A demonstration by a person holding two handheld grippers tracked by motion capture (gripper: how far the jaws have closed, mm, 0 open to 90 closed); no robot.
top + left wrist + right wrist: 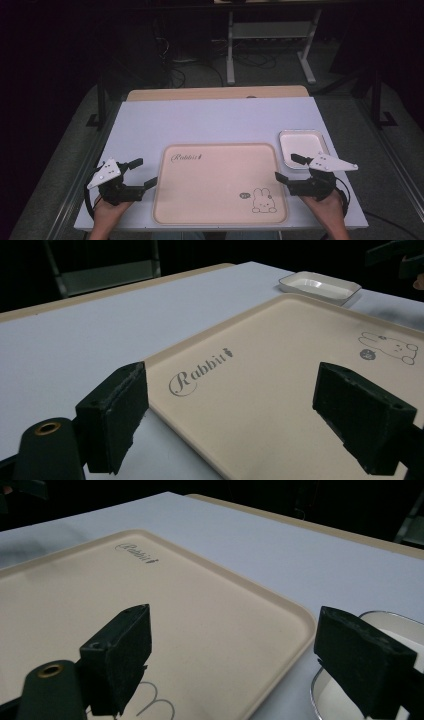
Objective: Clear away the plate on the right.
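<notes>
dim room | dark surround | table evenly lit | near jaws blurred

A white table (215, 120) carries a beige rabbit-print tray (215, 200) and a small white dish (303, 143) beside it

A white table (210, 120) seen from above in a dark room. A beige tray (220, 182) with a rabbit drawing (263, 201) lies at lower centre. A small white dish (302, 146) sits just right of it. The left gripper (142, 173), jaws apart, is at lower left; the right gripper (288, 167), jaws apart, at lower right, overlapping the dish's near edge.
</notes>
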